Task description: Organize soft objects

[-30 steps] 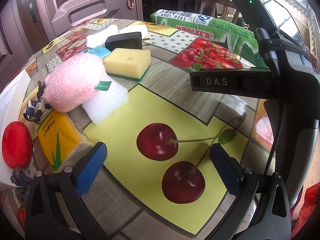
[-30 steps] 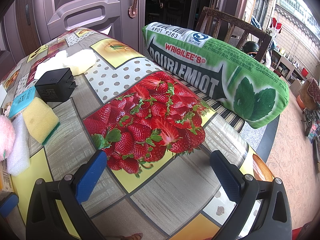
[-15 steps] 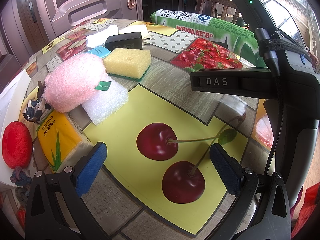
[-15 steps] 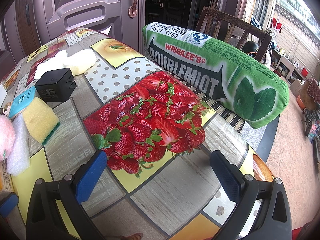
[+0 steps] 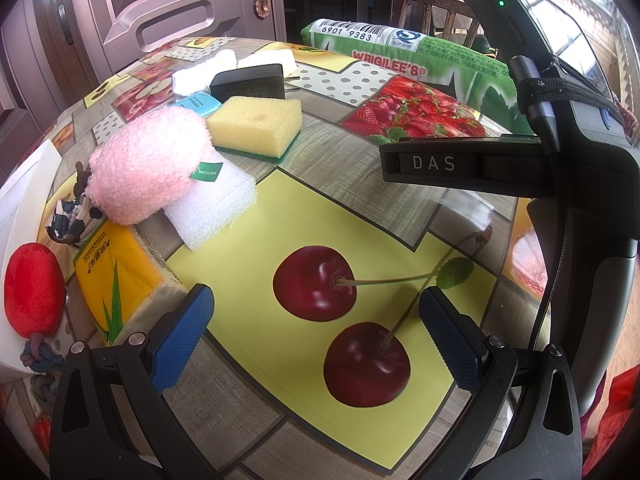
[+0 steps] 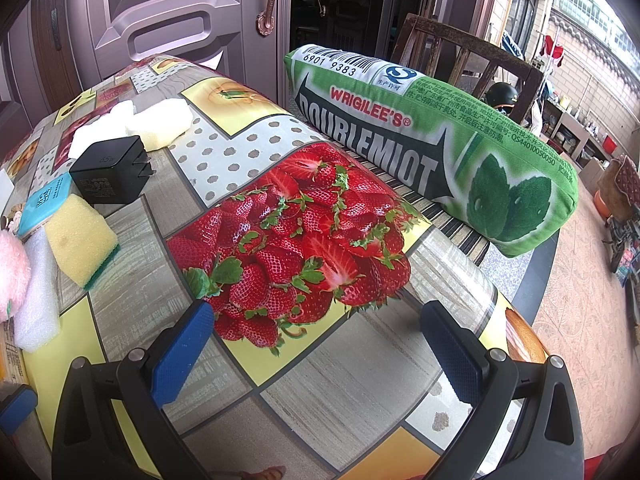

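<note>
Change since earlier: honestly nothing, both views match the earlier pictures, nothing on the table has shifted.

Left gripper point(image 5: 316, 332): bottom of its view, blue pads spread wide with nothing between them, hovering over the two printed cherries on the yellow panel.

Right gripper point(image 6: 316, 344): same deal, spread wide and empty, low centre of its view over the strawberry print.

Soft stuff: pink fluffy toy point(image 5: 148, 168) at centre left of the left view, resting partly on the white foam block point(image 5: 212, 208). The yellow sponge point(image 5: 256, 126) sits just above them, and the red plush point(image 5: 32, 294) is at the far left edge.

Only in left view: the red plush, the yellow tissue pack point(image 5: 116, 276) by the left pad, and the right gripper's black body filling the right side, blocking the table edge there.

Only in right view: the whole green gum-pack pillow point(image 6: 436, 148) at the upper right, lying along the table's far edge with a wooden chair point(image 6: 472, 60) behind it.

Other bits: black charger point(image 6: 110, 174) and white foam pieces point(image 6: 132, 126) at the upper left of the right view, plus a blue pack point(image 6: 44, 204) touching the sponge.

Table point(image 6: 344, 364): fruit-print cloth.
</note>
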